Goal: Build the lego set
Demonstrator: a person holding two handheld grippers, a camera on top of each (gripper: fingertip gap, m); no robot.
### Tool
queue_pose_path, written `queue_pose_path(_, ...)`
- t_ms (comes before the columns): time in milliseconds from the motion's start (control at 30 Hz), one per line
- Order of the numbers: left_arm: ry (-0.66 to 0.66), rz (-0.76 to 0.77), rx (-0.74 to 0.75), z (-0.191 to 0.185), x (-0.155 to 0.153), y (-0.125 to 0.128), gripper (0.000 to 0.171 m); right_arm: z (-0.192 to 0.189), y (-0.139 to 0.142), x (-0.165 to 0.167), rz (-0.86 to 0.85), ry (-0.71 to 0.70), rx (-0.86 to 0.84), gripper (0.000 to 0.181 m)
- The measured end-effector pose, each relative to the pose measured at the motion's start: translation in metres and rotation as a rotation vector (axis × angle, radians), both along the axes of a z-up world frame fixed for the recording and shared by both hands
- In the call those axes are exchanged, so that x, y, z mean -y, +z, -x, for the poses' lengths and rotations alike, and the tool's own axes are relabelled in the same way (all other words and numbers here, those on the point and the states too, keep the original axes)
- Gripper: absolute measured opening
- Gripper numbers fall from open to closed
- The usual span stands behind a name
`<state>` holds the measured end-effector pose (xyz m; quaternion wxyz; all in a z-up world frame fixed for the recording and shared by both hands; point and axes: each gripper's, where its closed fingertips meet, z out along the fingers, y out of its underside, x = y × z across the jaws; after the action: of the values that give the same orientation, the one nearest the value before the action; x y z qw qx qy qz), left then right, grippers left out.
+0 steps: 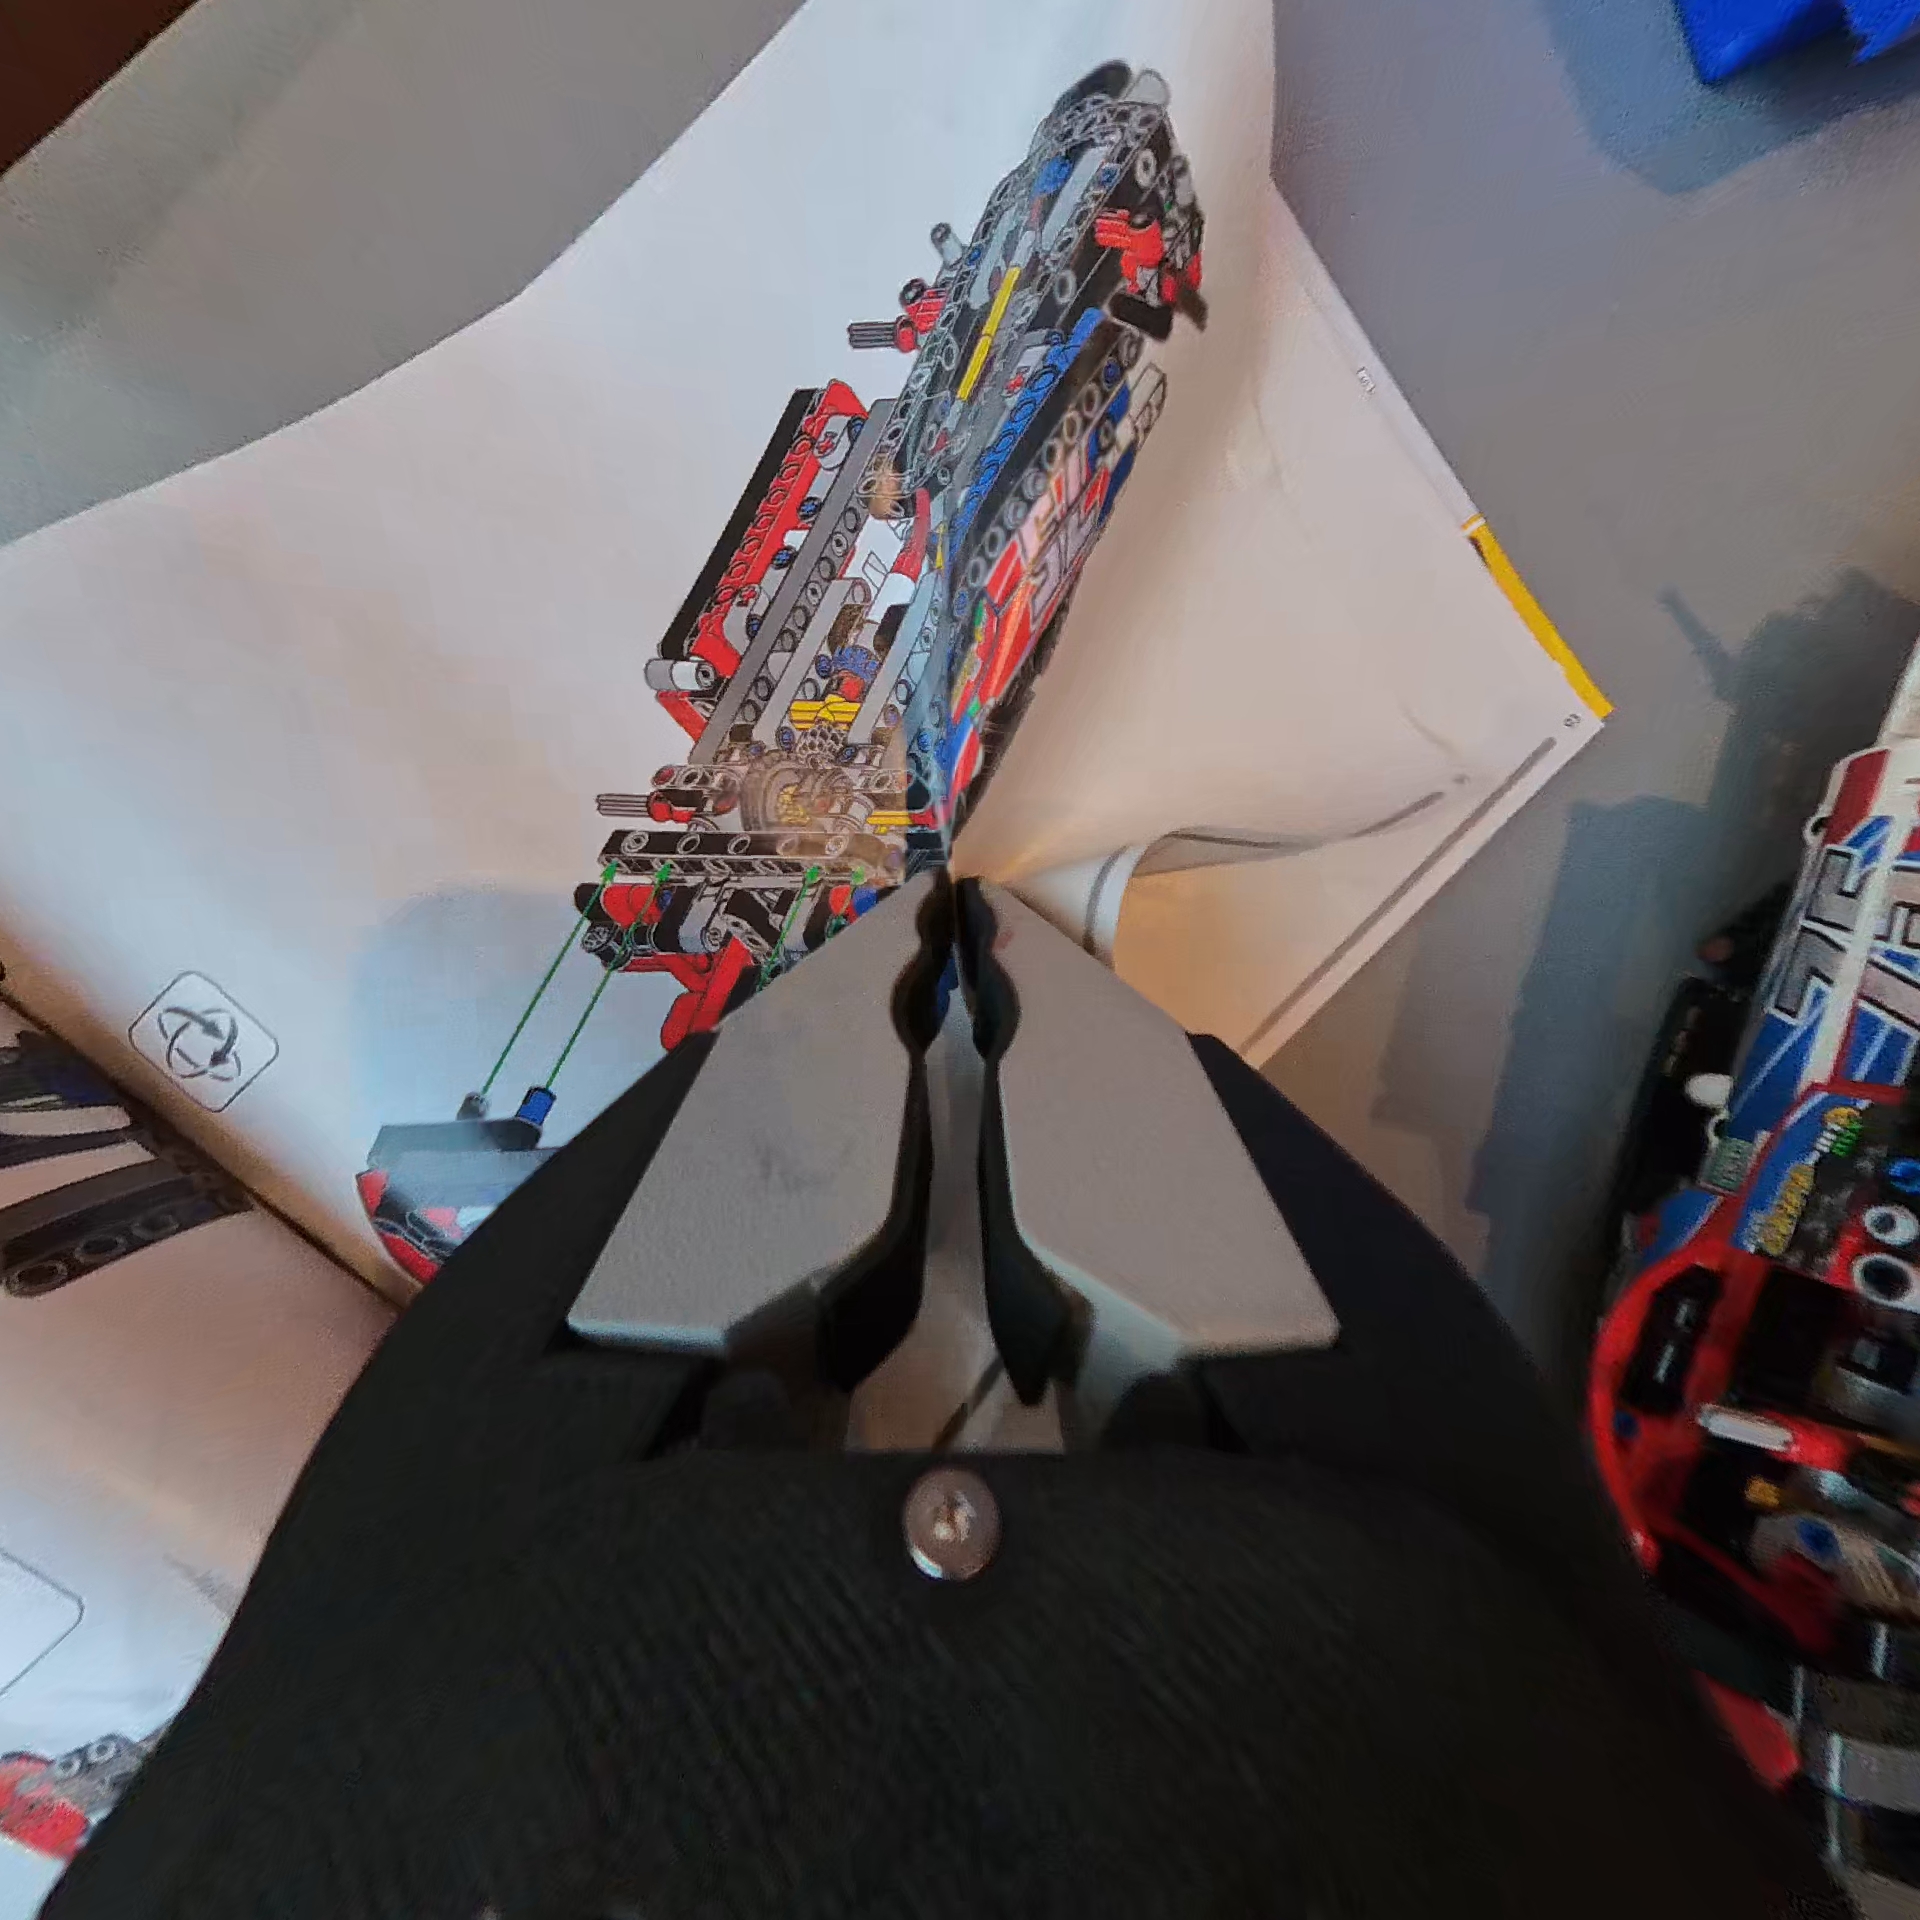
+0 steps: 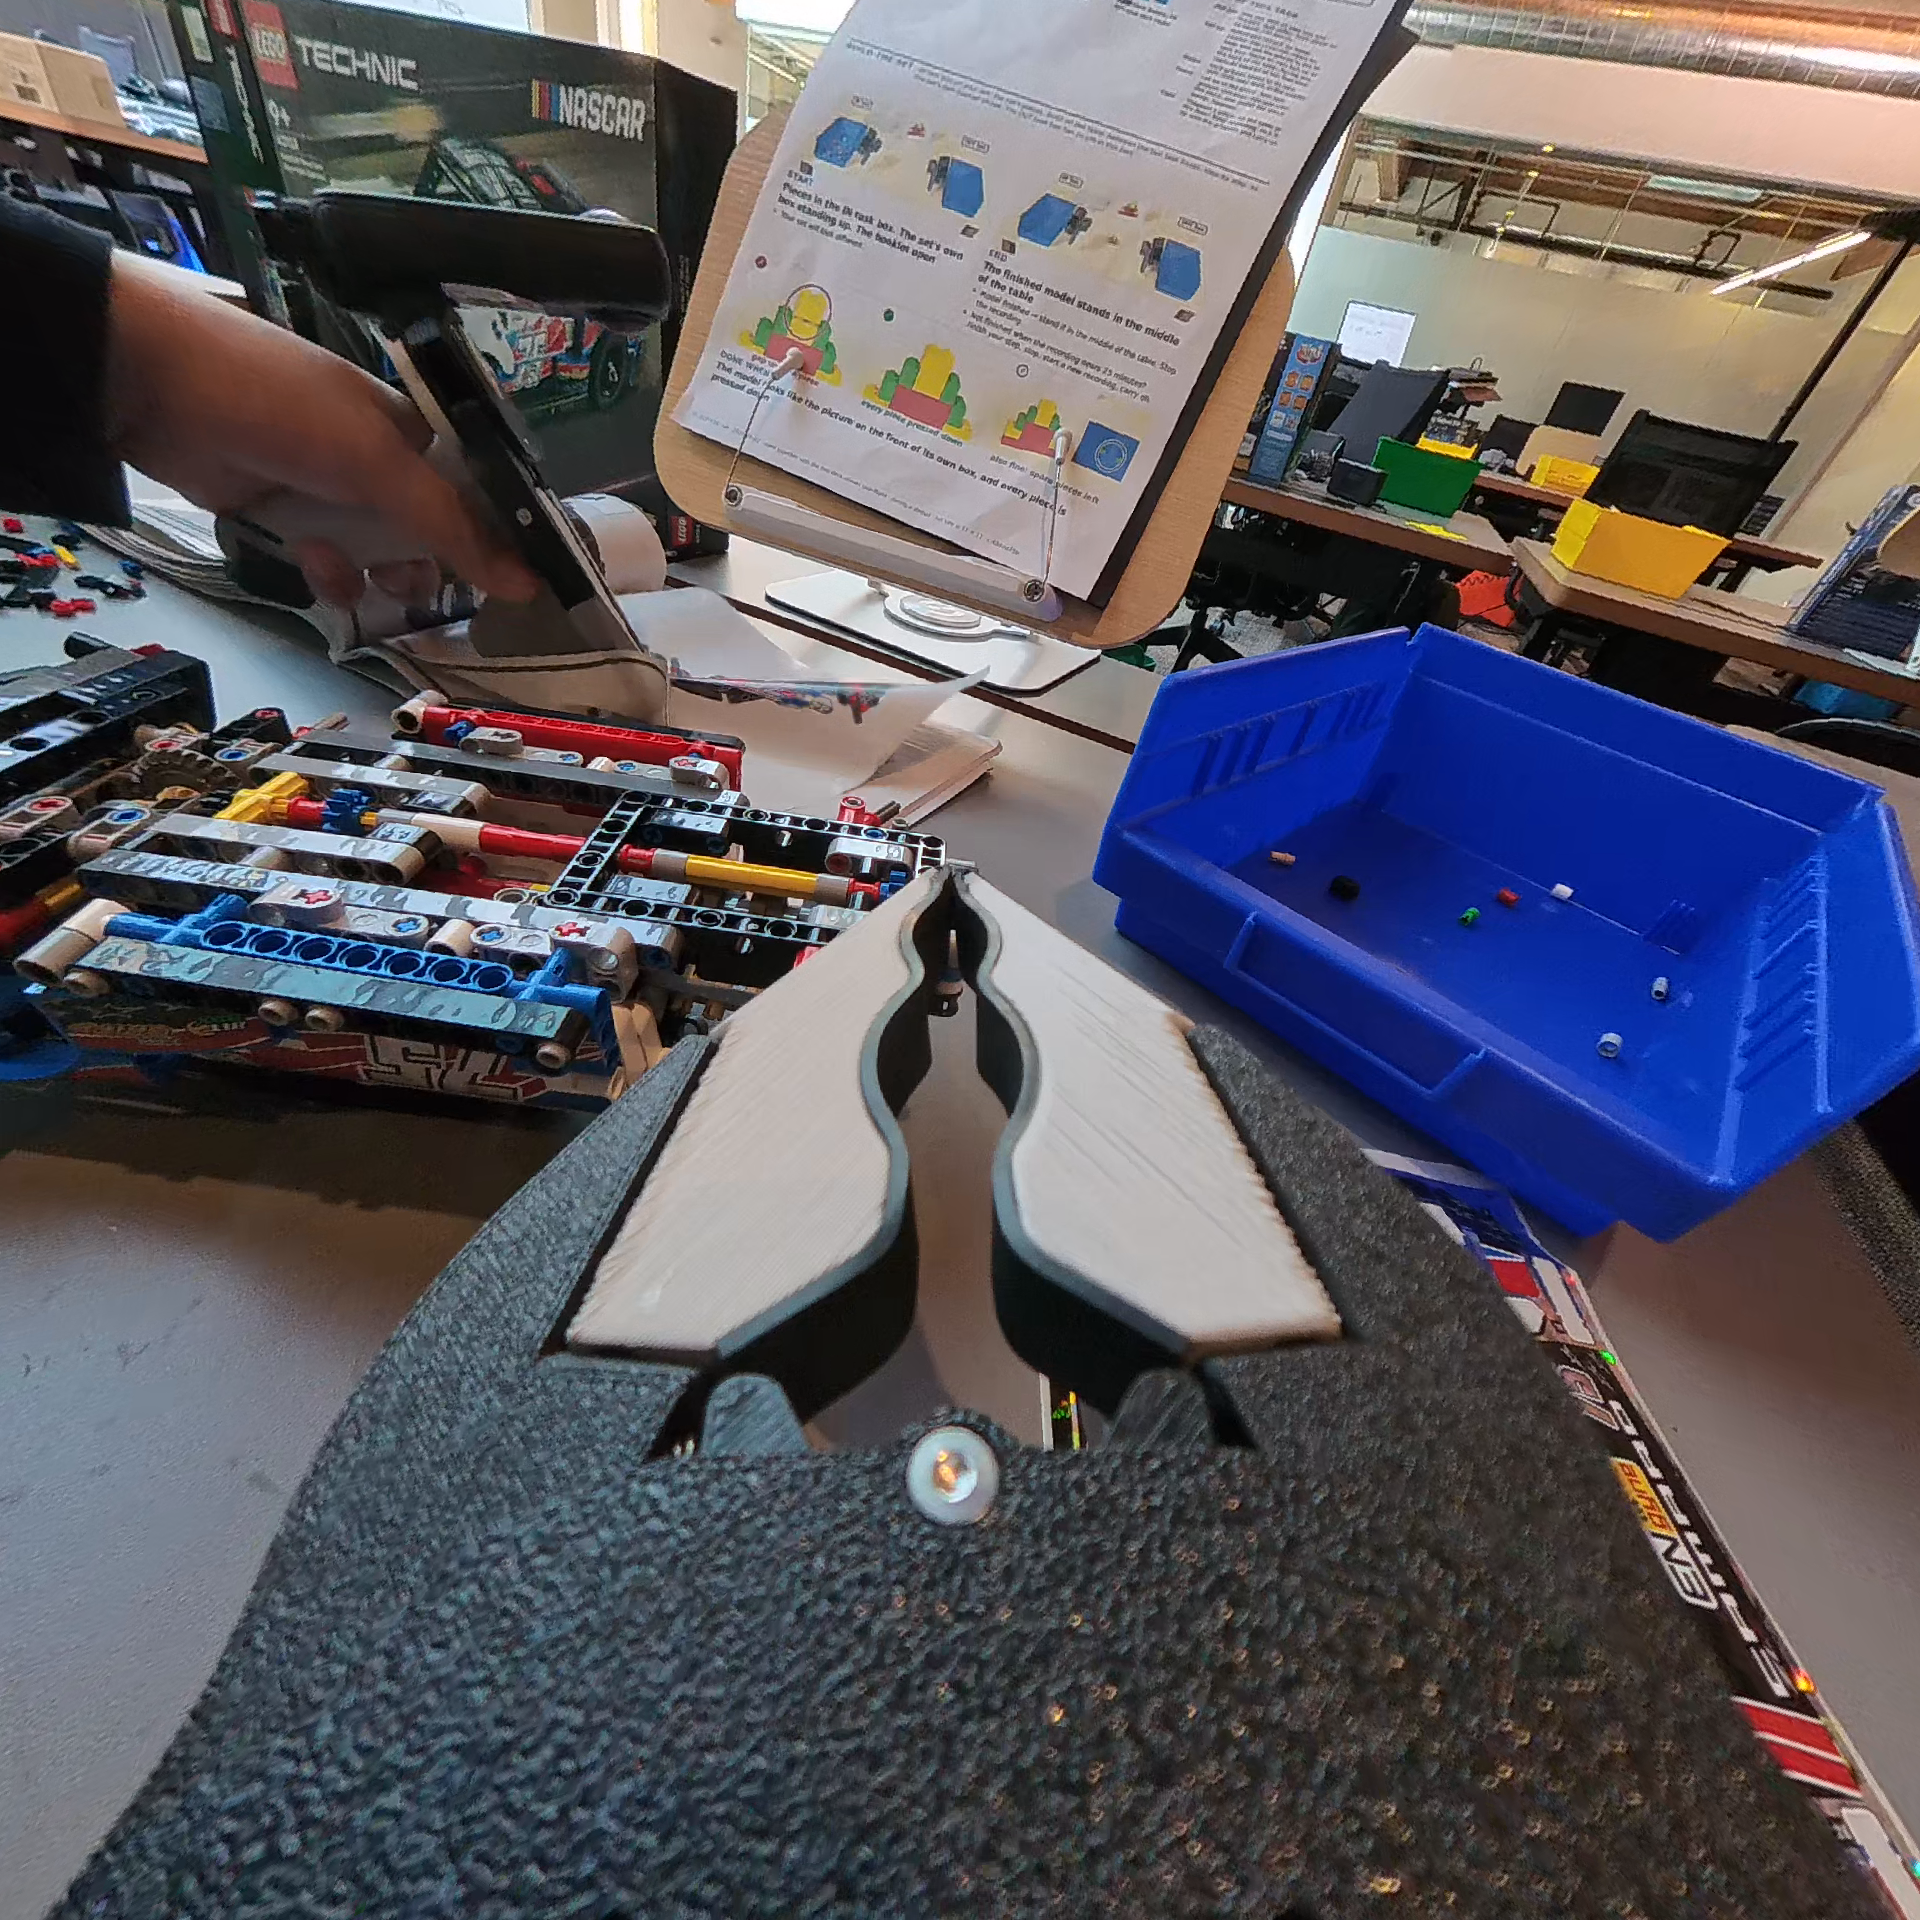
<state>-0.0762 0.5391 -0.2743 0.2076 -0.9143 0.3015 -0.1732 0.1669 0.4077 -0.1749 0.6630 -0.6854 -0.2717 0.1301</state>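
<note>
Pinching one lifted page (image 1: 1195, 623) of the instruction booklet (image 1: 312, 623), the left hand-held gripper (image 1: 951, 894) has its fingers clamped on the paper's edge. One right hand-held gripper (image 2: 951, 883) has its tips together, holding nothing I can see. One half-built lego car (image 2: 416, 894) lies on the desk (image 2: 156, 1351) just ahead-left of it; one blue bin (image 2: 1507, 935) holding seven small loose pieces sits ahead-right.

Each claw has a black textured body with two pale grey fingers, edged by wavy black pads, and one silver screw at the middle. This holds for the left claw (image 1: 954, 894) and the right claw (image 2: 954, 883). The person's hand (image 2: 301, 468) wears a dark sleeve (image 2: 52, 364).
</note>
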Motion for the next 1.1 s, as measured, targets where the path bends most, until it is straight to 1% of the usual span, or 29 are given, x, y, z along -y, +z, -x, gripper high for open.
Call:
queue_pose_path(100, 0.004, 0.012, 0.027, 0.002, 0.001, 0.003, 0.0, -0.001, 0.001, 0.0, -0.001, 0.0, -0.004, 0.0)
queue_pose_path(200, 0.005, 0.0, 0.076, 0.004, 0.002, 0.015, 0.0, -0.003, 0.01, 0.001, -0.022, -0.002, -0.014, 0.0)
queue_pose_path(267, 0.0, -0.025, 0.095, 0.009, 0.003, 0.025, 0.0, 0.007, 0.025, 0.004, -0.003, 0.058, -0.016, 0.007)
queue_pose_path(367, 0.0, -0.068, 0.127, 0.021, 0.005, 0.042, 0.0, 0.043, 0.053, -0.005, 0.129, 0.203, -0.053, 0.013)
queue_pose_path(433, 0.004, -0.082, 0.173, 0.027, 0.007, 0.055, 0.0, 0.071, 0.064, -0.027, 0.253, 0.274, -0.063, 0.026)
queue_pose_path(533, 0.01, -0.098, 0.254, 0.033, 0.012, 0.072, 0.0, 0.127, 0.066, -0.075, 0.504, 0.395, -0.082, 0.046)
queue_pose_path(600, 0.011, -0.113, 0.288, 0.037, 0.015, 0.08, 0.0, 0.167, 0.059, -0.113, 0.679, 0.436, -0.102, 0.06)
queue_pose_path(633, 0.008, -0.12, 0.298, 0.039, 0.017, 0.082, 0.0, 0.186, 0.049, -0.13, 0.777, 0.435, -0.099, 0.074)
queue_pose_path(667, 0.007, -0.128, 0.307, 0.041, 0.018, 0.084, 0.0, 0.206, 0.042, -0.142, 0.864, 0.453, -0.108, 0.078)
queue_pose_path(700, 0.007, -0.138, 0.321, 0.043, 0.02, 0.087, 0.003, 0.225, 0.035, -0.144, 0.94, 0.505, -0.103, 0.062)
queue_pose_path(733, 0.006, -0.147, 0.34, 0.047, 0.023, 0.091, 0.01, 0.241, 0.03, -0.143, 0.997, 0.556, -0.066, 0.02)
queue_pose_path(767, 0.004, -0.156, 0.36, 0.053, 0.027, 0.097, 0.015, 0.256, 0.03, -0.142, 1.021, 0.59, -0.049, 0.002)
queue_pose_path(800, 0.002, -0.177, 0.379, 0.061, 0.032, 0.105, 0.022, 0.273, 0.038, -0.141, 1.035, 0.624, -0.067, 0.0)
queue_pose_path(833, 0.012, -0.214, 0.391, 0.073, 0.038, 0.116, 0.034, 0.29, 0.051, -0.137, 1.048, 0.68, -0.1, 0.0)
queue_pose_path(900, 0.06, -0.29, 0.373, 0.106, 0.054, 0.136, 0.074, 0.324, 0.078, -0.133, 1.065, 0.769, -0.168, 0.001)
queue_pose_path(967, 0.106, -0.368, 0.31, 0.144, 0.08, 0.152, 0.077, 0.358, 0.096, -0.136, 1.083, 0.812, -0.212, 0.001)
queue_pose_path(1000, 0.148, -0.402, 0.273, 0.164, 0.093, 0.158, 0.077, 0.376, 0.101, -0.137, 1.099, 0.831, -0.219, 0.0)
queue_pose_path(1067, 0.214, -0.45, 0.217, 0.197, 0.122, 0.166, 0.077, 0.413, 0.101, -0.139, 1.132, 0.856, -0.212, 0.0)
queue_pose_path(1100, 0.23, -0.466, 0.209, 0.207, 0.137, 0.168, 0.076, 0.432, 0.097, -0.137, 1.152, 0.867, -0.185, 0.001)
